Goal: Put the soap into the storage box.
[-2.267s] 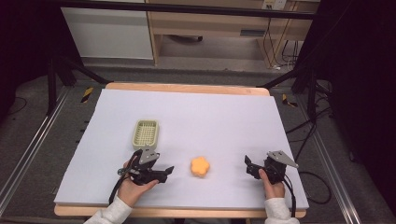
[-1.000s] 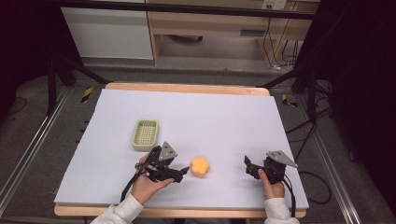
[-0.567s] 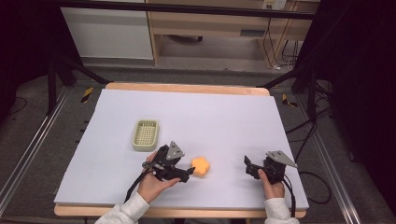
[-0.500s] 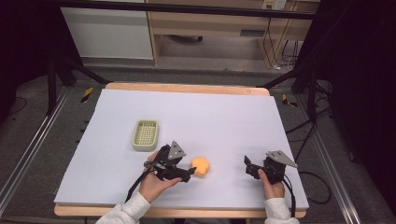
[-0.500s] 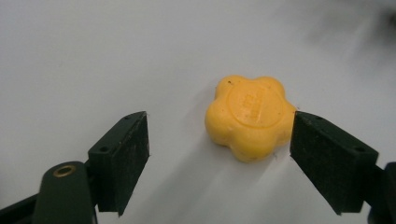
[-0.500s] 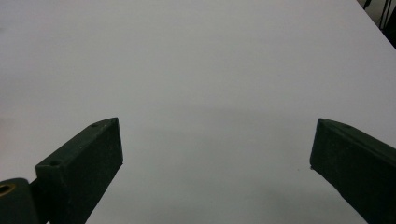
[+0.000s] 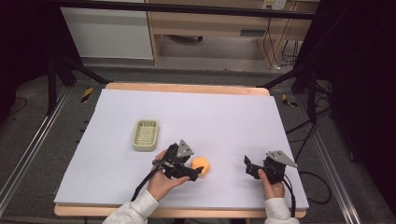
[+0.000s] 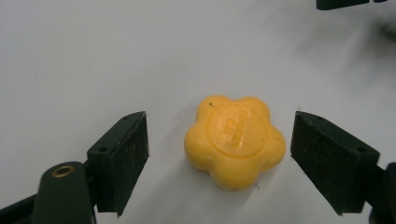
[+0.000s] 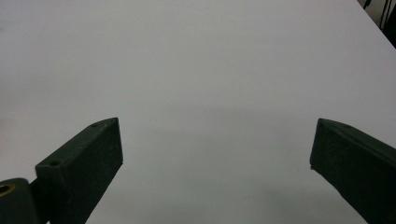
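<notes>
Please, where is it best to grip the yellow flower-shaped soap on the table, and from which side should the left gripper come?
Probably across its scalloped sides. The yellow flower-shaped soap lies flat on the white table, stamped face up, so only the rim offers opposing faces. The left gripper is low, its open jaws either side with gaps; easing forward, then closing on two opposite lobes, seems best.

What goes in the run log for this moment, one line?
left gripper: jaws just opening, astride yellow flower-shaped soap, no contact | right gripper: open, nothing between | soap dish: empty
</notes>
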`<state>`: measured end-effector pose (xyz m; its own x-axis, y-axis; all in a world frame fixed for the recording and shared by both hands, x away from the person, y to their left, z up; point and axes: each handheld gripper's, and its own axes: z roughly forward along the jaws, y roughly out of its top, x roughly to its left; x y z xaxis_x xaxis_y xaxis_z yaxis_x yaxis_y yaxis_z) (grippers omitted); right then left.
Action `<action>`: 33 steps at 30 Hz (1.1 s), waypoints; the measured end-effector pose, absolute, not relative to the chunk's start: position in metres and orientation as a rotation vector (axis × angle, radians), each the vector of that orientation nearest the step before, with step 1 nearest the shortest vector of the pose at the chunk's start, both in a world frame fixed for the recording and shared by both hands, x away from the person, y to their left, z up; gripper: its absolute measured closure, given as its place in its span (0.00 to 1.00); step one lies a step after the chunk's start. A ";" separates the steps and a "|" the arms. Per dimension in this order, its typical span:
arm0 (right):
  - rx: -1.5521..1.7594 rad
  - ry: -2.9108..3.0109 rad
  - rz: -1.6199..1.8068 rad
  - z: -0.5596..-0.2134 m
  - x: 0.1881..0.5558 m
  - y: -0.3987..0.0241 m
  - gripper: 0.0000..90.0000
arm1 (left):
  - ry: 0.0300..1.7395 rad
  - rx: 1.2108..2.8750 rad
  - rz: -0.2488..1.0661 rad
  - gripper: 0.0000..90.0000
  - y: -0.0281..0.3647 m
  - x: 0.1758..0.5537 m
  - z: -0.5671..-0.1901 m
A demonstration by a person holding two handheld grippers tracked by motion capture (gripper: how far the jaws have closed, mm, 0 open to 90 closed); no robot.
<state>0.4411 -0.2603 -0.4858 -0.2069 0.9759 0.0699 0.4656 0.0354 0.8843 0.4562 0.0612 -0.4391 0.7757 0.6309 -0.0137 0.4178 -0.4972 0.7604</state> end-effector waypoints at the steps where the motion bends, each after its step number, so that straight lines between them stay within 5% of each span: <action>1: 1.464 1.729 1.117 -0.486 0.441 -0.260 0.03 | 0.780 2.160 0.334 0.21 0.060 0.457 -0.439; 33: 1.473 1.731 1.116 -0.486 0.441 -0.260 0.03 | 0.782 2.297 0.306 0.17 0.036 0.461 -0.456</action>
<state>0.4414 -0.2604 -0.4858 -0.2044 0.9760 0.0757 0.4717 0.0305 0.8812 0.4610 0.0364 -0.4555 0.7919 0.6107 0.0028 0.4504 -0.5872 0.6726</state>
